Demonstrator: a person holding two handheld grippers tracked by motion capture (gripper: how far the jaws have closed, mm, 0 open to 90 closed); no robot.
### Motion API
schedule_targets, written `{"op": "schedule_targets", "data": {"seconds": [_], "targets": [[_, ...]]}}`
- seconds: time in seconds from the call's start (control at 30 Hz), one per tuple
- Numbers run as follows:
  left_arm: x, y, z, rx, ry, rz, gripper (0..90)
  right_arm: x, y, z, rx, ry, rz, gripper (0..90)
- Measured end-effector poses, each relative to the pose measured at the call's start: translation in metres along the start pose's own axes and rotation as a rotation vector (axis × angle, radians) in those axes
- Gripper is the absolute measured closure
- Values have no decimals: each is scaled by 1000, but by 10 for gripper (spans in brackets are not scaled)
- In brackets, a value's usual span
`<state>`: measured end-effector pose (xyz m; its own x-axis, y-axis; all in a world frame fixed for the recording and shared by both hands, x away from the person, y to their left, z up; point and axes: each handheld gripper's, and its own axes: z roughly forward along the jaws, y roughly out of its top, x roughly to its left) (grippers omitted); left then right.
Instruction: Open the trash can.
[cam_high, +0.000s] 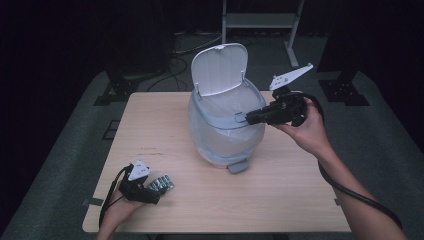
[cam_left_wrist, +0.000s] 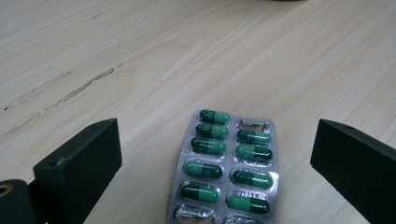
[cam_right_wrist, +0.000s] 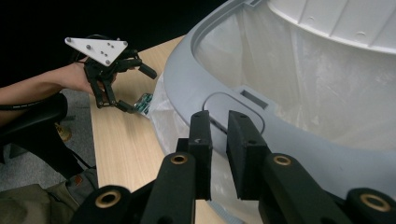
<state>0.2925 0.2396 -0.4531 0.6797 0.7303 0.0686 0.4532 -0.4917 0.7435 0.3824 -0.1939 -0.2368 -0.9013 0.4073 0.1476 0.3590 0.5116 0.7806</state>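
A: Blister pack (cam_left_wrist: 226, 170) of green capsules lies flat on the wooden table (cam_high: 280, 200), near-left corner, foil face up. Two or three pockets look already burst; the rest are full. Why flat there?

B: My reading: it is staged for pickup. The left gripper (cam_high: 150, 187) sits low over it with jaws spread wide, one on each side of the pack, neither touching it in the left gripper view. That straddle suggests a grasp across the pack's width is being lined up, not yet made.

A: And the bin?

B: White swing-lid bin (cam_high: 222, 132), centre of the table, toward the far side, well apart from the pack. Lid (cam_high: 220, 67) stands tipped up and back, so the mouth is open. A thin translucent liner (cam_right_wrist: 327, 88) drapes inside and over the outside wall.

A: Right gripper (cam_high: 250, 118)?

B: At the bin's right-hand rim (cam_right_wrist: 187, 70), held level by the right hand (cam_high: 307, 127). In the right gripper view the jaws are nearly together with a narrow gap; the rim with its small latch recess lies just beyond the tips. Whether they pinch the rim or liner, I cannot tell. Judgement: it is there to steady the bin or keep the lid open while the other hand brings the pack over.

A: Risk?

B: Thin, flat pack on a smooth board; the jaws may slide it rather than lift it.
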Motion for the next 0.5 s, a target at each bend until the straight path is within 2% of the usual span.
{"op": "schedule_targets", "data": {"seconds": [0.27, 0.5], "targets": [[-1, 1, 0, 1, 0, 10, 9, -2, -24, -18, -33, -5, 30, 740], [-2, 0, 2, 4, -6, 13, 9, -8, -43, -27, -41, -8, 56, 711]]}}
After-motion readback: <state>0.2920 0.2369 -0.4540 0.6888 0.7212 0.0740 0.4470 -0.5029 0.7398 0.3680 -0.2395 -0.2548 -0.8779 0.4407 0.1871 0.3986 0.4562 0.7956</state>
